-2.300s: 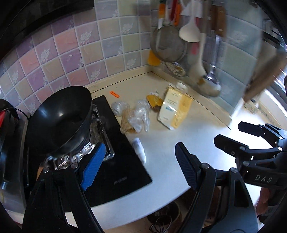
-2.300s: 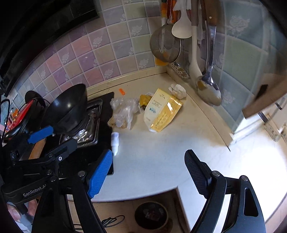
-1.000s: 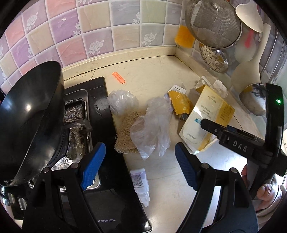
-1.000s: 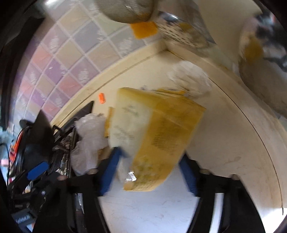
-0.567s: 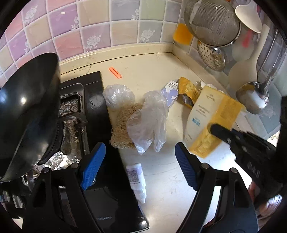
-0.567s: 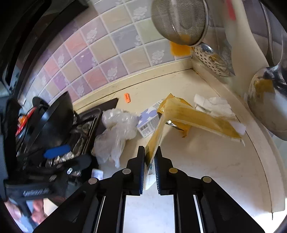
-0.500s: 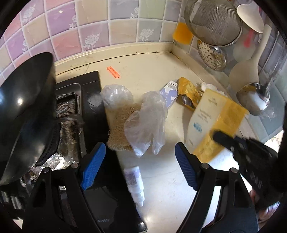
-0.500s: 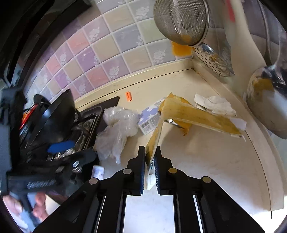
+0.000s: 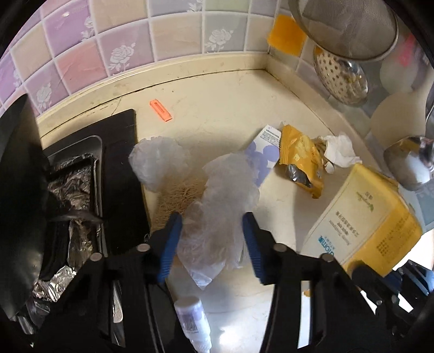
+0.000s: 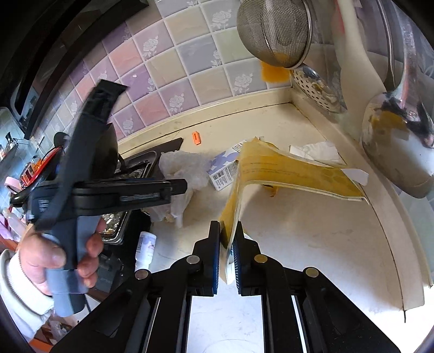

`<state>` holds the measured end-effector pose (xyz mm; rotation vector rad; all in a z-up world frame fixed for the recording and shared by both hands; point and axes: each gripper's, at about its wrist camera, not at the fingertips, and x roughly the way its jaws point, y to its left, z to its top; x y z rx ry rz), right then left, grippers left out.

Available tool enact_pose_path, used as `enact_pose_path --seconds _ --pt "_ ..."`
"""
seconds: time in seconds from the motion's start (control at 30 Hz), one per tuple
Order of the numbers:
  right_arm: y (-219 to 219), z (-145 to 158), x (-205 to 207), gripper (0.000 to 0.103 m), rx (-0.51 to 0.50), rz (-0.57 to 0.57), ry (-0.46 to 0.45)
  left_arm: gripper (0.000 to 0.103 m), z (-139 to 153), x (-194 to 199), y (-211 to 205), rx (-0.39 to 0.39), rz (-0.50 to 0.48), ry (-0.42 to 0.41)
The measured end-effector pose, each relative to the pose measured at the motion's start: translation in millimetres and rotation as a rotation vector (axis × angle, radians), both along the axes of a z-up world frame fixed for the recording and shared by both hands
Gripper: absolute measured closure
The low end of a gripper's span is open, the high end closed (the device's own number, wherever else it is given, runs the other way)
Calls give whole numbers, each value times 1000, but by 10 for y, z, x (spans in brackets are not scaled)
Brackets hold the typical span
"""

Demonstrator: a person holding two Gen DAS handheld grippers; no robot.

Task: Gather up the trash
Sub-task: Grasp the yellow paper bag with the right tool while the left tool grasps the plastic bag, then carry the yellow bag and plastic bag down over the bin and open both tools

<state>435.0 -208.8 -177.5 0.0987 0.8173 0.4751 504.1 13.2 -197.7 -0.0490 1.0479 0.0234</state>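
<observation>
My left gripper point(image 9: 210, 237) points down at a crumpled clear plastic bag point(image 9: 225, 195) on the cream counter point(image 9: 230, 103). Its jaws are closing, and the bag fills the gap between the blue pads without looking squeezed. Under the bag lies a tan fibrous scrubber point(image 9: 176, 195). My right gripper point(image 10: 226, 239) is shut on the edge of a yellow and white package point(image 10: 284, 173), which hangs bent above the counter. In the left wrist view the same yellow and white package point(image 9: 363, 217) shows at the right. A person's hand point(image 10: 54, 252) holds the left gripper's handle.
Loose on the counter lie a small white bottle point(image 9: 191, 317), a yellow snack wrapper point(image 9: 301, 160), a crumpled tissue point(image 9: 339, 152), a purple and white carton point(image 9: 263, 154), an orange strip point(image 9: 160, 110) and a second plastic bag point(image 9: 157, 160). A foil-lined stove point(image 9: 73, 190) and black wok point(image 9: 19, 190) stand left; a strainer point(image 9: 347, 24) and ladle point(image 9: 412, 163) hang right.
My left gripper came down over the clear bag and its jaws narrowed around it. My right gripper shut on the yellow package and raised it, so it now bends over the counter.
</observation>
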Motion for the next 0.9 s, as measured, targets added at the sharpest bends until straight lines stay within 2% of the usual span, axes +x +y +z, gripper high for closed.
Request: enact_pose_path --seconds 0.03,0.07,0.1,0.17,0.37,0.53,0.7,0.9 --pt "-1 -1 4 94 1 3 3 74 -5 5 -15 -1 -6 -3" --pt "7 7 18 94 -1 4 3 90 -6 8 -34 -2 -15 -5" --pt "5 5 15 94 1 7 4 97 -5 5 -47 -2 -22 -7" --pt "5 12 7 95 13 14 1 102 24 -25 -64 -4 -30 -24" --pt "30 129 -81 97 20 15 -42 103 281 -264 -46 -52 -35 -87" --pt "41 310 -203 97 47 21 -69 103 614 -623 -66 -80 -59 -136" --pt "48 551 -484 97 79 23 -103 103 949 -1099 -89 -79 -79 -142" --pt "176 813 -1021 97 77 17 -139 103 1232 -1741 -102 -48 -110 -156"
